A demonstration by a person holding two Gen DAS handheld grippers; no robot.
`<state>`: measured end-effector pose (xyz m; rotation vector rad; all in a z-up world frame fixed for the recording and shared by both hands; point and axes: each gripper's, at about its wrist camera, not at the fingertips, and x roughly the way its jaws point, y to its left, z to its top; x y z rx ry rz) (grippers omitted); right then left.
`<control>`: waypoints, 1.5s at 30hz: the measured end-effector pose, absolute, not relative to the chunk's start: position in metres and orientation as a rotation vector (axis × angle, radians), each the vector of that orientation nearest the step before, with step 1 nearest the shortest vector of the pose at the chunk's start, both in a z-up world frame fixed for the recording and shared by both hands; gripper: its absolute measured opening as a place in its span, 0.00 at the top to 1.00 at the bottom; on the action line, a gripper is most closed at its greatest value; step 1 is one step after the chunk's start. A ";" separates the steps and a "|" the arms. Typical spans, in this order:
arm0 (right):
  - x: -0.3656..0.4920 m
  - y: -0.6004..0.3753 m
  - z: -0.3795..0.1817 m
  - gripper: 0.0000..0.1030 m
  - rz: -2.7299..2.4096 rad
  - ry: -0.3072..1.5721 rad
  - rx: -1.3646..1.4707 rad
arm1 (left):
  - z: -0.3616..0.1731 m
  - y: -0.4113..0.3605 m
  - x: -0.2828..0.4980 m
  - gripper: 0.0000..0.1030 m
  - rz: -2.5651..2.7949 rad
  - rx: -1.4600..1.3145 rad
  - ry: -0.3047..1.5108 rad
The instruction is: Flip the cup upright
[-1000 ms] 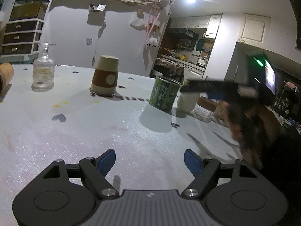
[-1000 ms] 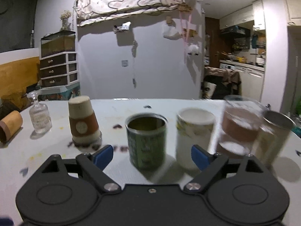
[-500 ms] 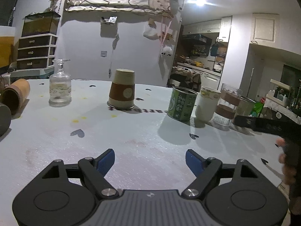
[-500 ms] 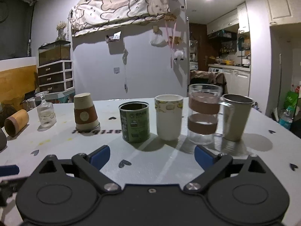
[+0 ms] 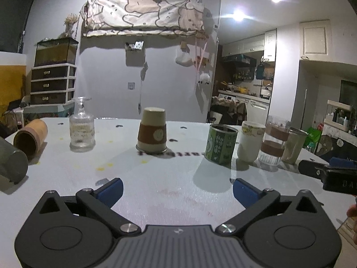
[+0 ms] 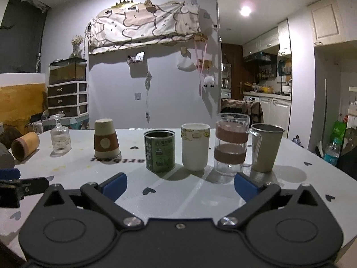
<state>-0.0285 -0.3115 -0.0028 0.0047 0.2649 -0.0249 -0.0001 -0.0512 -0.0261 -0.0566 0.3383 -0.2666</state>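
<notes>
A paper cup with a brown sleeve (image 5: pixel 152 130) stands upside down on the white table (image 5: pixel 169 189); it also shows in the right wrist view (image 6: pixel 106 140). My left gripper (image 5: pixel 177 191) is open and empty, low over the table, well short of the cup. My right gripper (image 6: pixel 180 185) is open and empty, facing a row of upright cups. Each gripper shows at the edge of the other's view, the right one (image 5: pixel 330 174) and the left one (image 6: pixel 13 183).
Right of the paper cup stand a green tin (image 6: pixel 159 152), a white cup (image 6: pixel 195 149), a glass mug with brown bands (image 6: pixel 232 147) and a metal cup (image 6: pixel 266 148). Left are a glass bottle (image 5: pixel 81 126), a wooden cup on its side (image 5: pixel 30 136) and a grey cylinder (image 5: pixel 10 164).
Both grippers have pulled back from the cups and levelled out. The right gripper has drawn away from the row to the table's right side. Both stay open.
</notes>
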 end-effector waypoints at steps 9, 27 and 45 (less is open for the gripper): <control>-0.038 -0.310 -0.001 0.00 -0.010 0.253 0.001 | -0.022 -0.051 -0.003 0.00 -0.248 -0.059 0.315; -0.036 -0.307 -0.006 0.00 -0.003 0.280 0.000 | -0.022 -0.051 -0.004 0.00 -0.243 -0.061 0.314; -0.036 -0.306 -0.006 0.00 -0.003 0.282 -0.001 | -0.022 -0.051 -0.004 0.00 -0.243 -0.059 0.315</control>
